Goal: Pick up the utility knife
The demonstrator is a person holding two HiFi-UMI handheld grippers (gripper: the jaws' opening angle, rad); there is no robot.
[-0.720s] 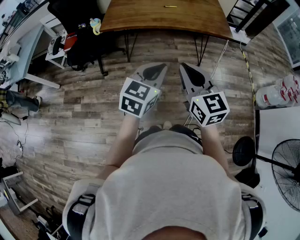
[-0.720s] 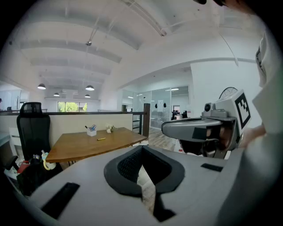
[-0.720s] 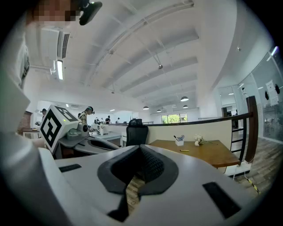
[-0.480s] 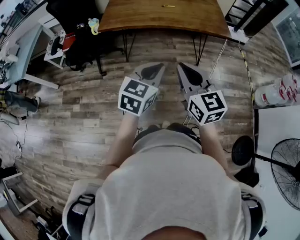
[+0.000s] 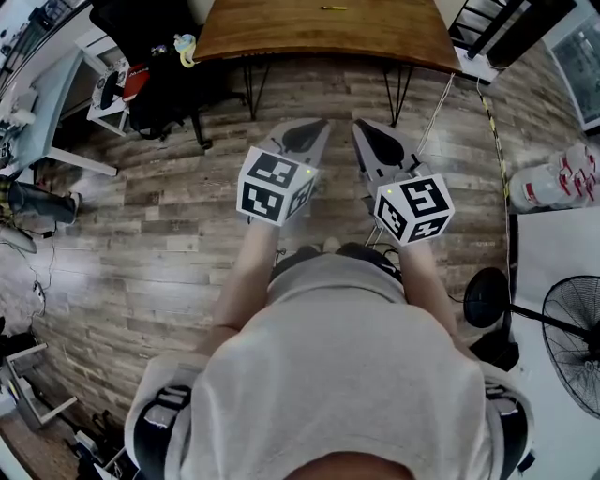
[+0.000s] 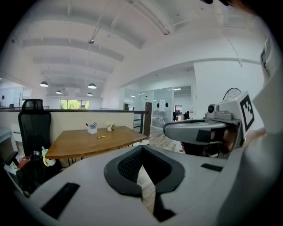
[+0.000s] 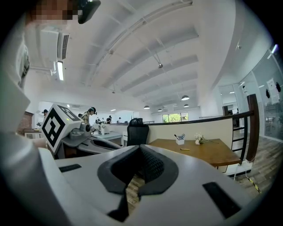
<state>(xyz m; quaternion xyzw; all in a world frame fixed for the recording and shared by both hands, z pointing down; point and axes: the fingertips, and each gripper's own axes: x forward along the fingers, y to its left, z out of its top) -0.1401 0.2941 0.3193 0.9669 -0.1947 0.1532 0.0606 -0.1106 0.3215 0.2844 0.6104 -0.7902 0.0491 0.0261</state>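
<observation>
The utility knife point(image 5: 333, 7) is a small yellow bar lying on the wooden table point(image 5: 281, 33) at the top of the head view. It also shows far off in the left gripper view as the knife point(image 6: 101, 137) and in the right gripper view as the knife point(image 7: 185, 149). My left gripper point(image 5: 319, 125) and right gripper point(image 5: 359, 127) are held side by side over the plank floor, well short of the table. Both point toward it. Each has its jaws closed together, with nothing between them.
A black office chair point(image 5: 159, 94) with bags stands left of the table, by a white desk point(image 5: 37, 94). A floor fan point(image 5: 572, 347) and a pack of bottles point(image 5: 553, 183) are on the right. A pen cup point(image 7: 179, 141) and a small flower point(image 7: 200, 139) sit on the table.
Both grippers have shifted slightly up the head view, toward the table, and stay closed. The table edge has slid a little toward the top of the picture.
</observation>
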